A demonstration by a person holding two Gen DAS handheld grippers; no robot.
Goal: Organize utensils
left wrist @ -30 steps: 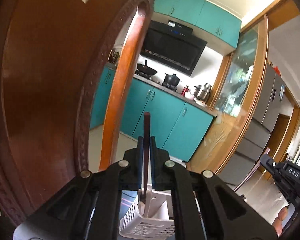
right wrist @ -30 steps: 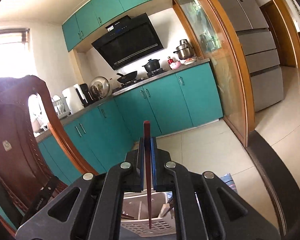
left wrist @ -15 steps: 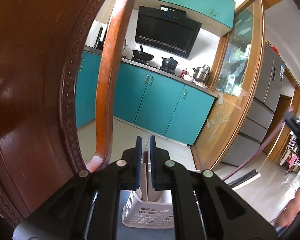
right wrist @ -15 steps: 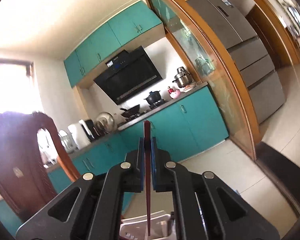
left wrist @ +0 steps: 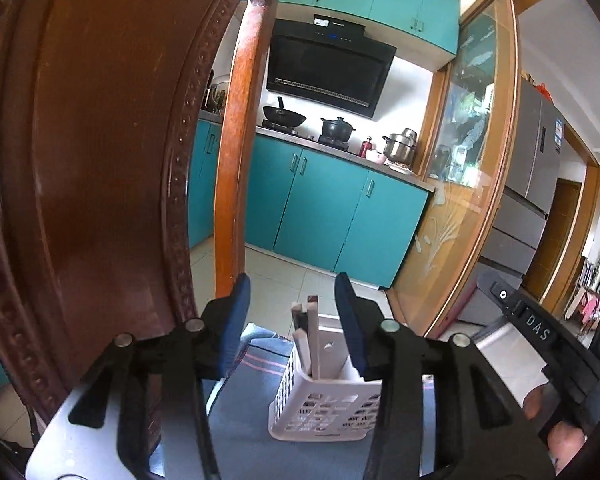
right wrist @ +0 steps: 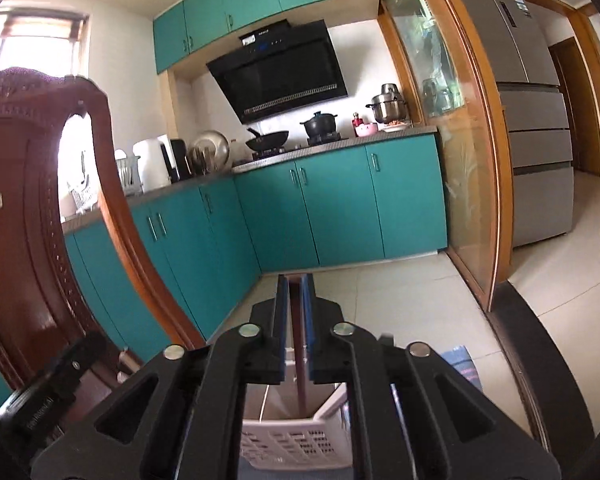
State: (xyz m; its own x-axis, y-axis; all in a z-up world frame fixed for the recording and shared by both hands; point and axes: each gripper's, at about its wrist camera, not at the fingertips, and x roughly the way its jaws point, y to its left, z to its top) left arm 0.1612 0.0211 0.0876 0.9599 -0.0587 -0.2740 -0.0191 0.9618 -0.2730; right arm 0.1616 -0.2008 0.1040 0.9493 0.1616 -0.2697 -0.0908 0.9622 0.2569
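Two tools over a white basket [left wrist: 324,408]: left [left wrist: 292,320] spread, right [right wrist: 296,320] loosening round a chopstick [right wrist: 298,344].

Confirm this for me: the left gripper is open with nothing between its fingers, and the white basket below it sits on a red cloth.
One thing is off: the cloth under the white basket is blue, not red, as the left wrist view shows. The rest holds: the left gripper, which has just been opening, is open with nothing between its fingers.

Basket [left wrist: 324,408] on cloth [left wrist: 244,420]; chair [left wrist: 100,160] left; cabinets [left wrist: 320,216] behind.
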